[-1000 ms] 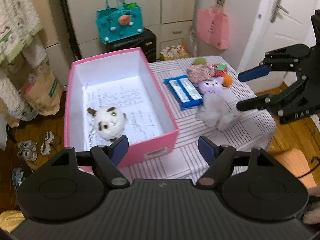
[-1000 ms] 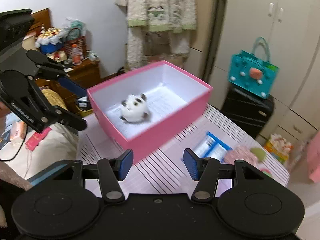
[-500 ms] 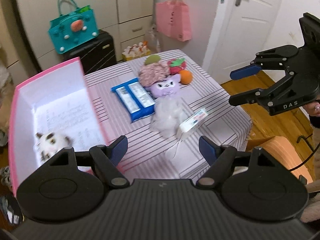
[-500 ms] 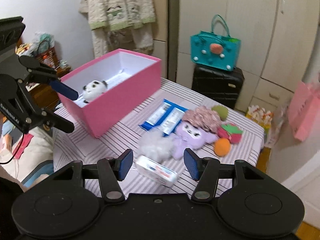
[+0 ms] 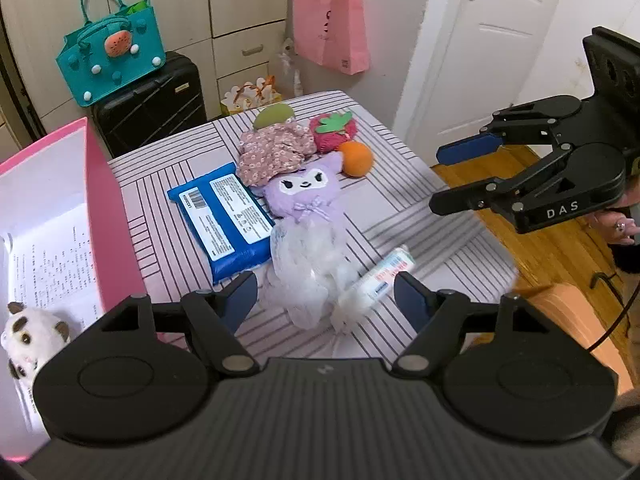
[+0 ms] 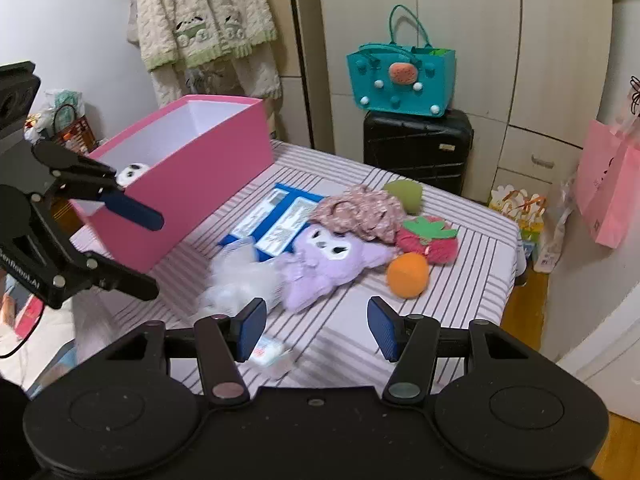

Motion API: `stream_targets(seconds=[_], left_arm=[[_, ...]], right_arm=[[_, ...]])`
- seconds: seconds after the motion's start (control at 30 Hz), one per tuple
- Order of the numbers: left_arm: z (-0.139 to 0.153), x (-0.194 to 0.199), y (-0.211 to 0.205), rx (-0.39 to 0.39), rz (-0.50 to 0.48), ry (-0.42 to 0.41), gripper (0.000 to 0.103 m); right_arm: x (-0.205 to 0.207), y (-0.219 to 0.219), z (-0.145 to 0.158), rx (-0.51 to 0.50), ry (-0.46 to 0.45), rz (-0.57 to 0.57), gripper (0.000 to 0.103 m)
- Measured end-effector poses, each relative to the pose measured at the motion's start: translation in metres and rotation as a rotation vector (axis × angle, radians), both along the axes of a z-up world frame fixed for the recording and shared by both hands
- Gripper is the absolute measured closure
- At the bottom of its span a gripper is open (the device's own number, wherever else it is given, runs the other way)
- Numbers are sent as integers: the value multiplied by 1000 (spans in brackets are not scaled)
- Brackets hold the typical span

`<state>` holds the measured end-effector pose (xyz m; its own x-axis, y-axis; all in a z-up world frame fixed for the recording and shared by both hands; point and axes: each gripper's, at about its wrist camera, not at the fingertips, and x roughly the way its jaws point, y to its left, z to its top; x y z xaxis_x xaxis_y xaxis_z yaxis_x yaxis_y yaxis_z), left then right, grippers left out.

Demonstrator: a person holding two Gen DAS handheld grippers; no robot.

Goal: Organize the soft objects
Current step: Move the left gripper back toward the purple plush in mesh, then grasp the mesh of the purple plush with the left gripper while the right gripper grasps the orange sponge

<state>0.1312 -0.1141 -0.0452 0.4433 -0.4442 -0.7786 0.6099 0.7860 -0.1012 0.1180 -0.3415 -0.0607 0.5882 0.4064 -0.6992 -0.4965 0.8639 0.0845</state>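
Left wrist view: the left gripper [image 5: 325, 294] hangs over the striped table [image 5: 404, 184] with its jaws spread and nothing clamped; they have just been closing a little, and the white fluffy bundle [image 5: 308, 268] lies on the cloth below the gap between them. A small white packet [image 5: 384, 276] touches that bundle. Behind it lies the purple plush [image 5: 304, 196], with a floral cloth [image 5: 276, 152] at its head, a strawberry plush [image 5: 334, 132] and an orange ball [image 5: 357, 159] beside it. A blue pack [image 5: 226, 216] lies between these and the pink box [image 5: 116, 216], where 1 black-and-white plush [image 5: 28, 332] sits (low in the corner). The right gripper [image 5: 452, 176] hovers at the right, jaws apart, empty.

Right wrist view: the right gripper [image 6: 317, 326] is released over the table edge, the purple plush [image 6: 328, 260] and orange ball [image 6: 407, 274] just ahead. The left gripper [image 6: 154, 250] hangs in front of the pink box [image 6: 200, 188], parted.
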Motion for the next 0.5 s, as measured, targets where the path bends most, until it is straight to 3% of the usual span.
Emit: stream_targets(seconds=[0.17, 0.33, 0.5], left_arm=[[-19, 16, -7, 3, 36, -5, 32], [-39, 36, -9, -30, 96, 49, 33], [-51, 40, -13, -26, 143, -14, 35]], right_arm=[[19, -2, -25, -33, -64, -23, 41], [35, -1, -49, -38, -111, -37, 41], [46, -1, -63, -64, -145, -65, 41]])
